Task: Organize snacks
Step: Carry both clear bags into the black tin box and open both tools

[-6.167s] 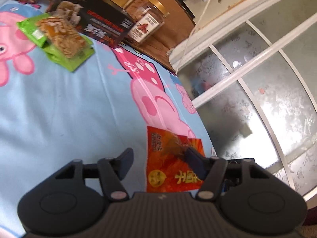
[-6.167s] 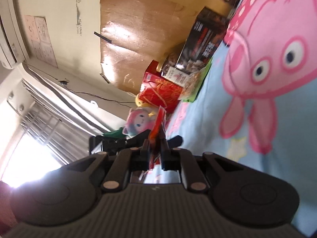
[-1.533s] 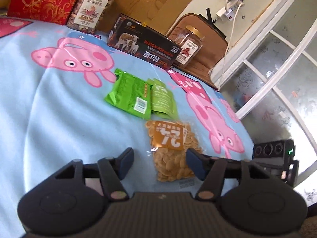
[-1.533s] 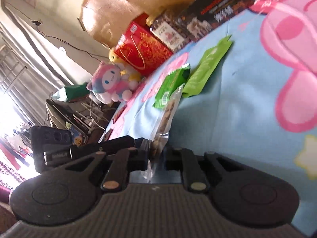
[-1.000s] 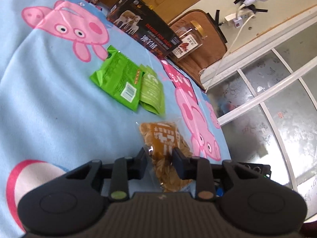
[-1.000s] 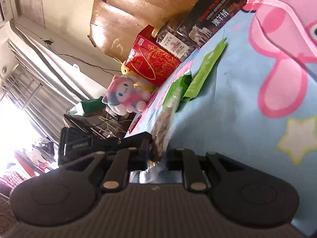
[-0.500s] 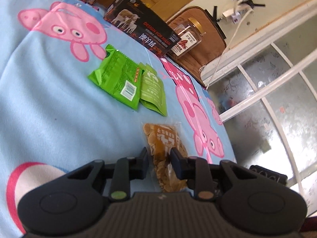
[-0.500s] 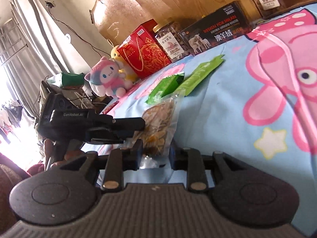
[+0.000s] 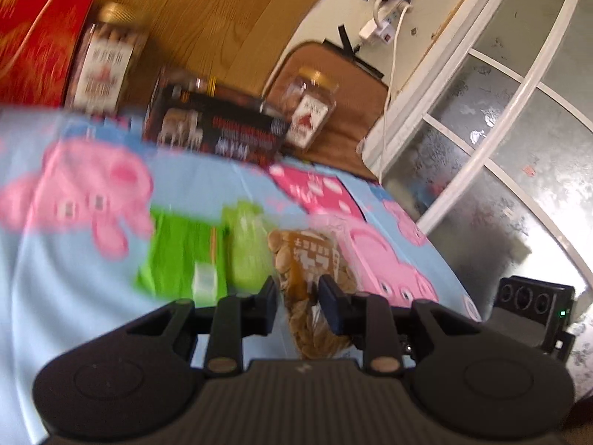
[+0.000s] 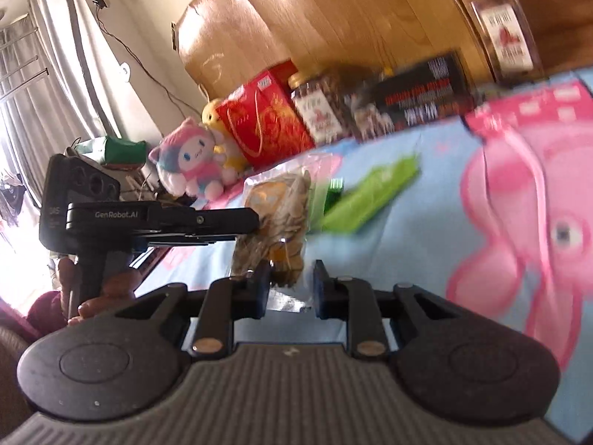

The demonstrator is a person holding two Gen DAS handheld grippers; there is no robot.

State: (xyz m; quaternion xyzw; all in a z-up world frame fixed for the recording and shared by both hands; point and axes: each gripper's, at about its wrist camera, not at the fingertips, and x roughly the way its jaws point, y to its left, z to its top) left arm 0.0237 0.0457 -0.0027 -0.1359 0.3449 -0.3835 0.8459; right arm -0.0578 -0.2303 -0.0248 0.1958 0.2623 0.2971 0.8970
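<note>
A clear bag of tan nuts with an orange label (image 9: 309, 278) hangs lifted off the blue cartoon blanket (image 9: 55, 296). My left gripper (image 9: 298, 294) is shut on its lower part. In the right wrist view the same bag (image 10: 276, 222) hangs between the left gripper's fingers (image 10: 237, 222) and my right gripper (image 10: 291, 283), whose jaws stand slightly apart around the bag's clear bottom edge. Two green snack packets (image 9: 185, 259) lie side by side on the blanket beyond the bag; they also show in the right wrist view (image 10: 370, 194).
Along the headboard stand a red gift box (image 10: 267, 129), a nut jar (image 10: 318, 107), a black box (image 9: 218, 131) and a second jar (image 9: 309, 111). Plush toys (image 10: 192, 159) sit at the bed's far corner. A frosted glass door (image 9: 500, 170) borders the bed.
The right gripper's jaws have parted from the bag, which the left gripper took hold of a second ago. Both views have swung, bringing the headboard items into sight.
</note>
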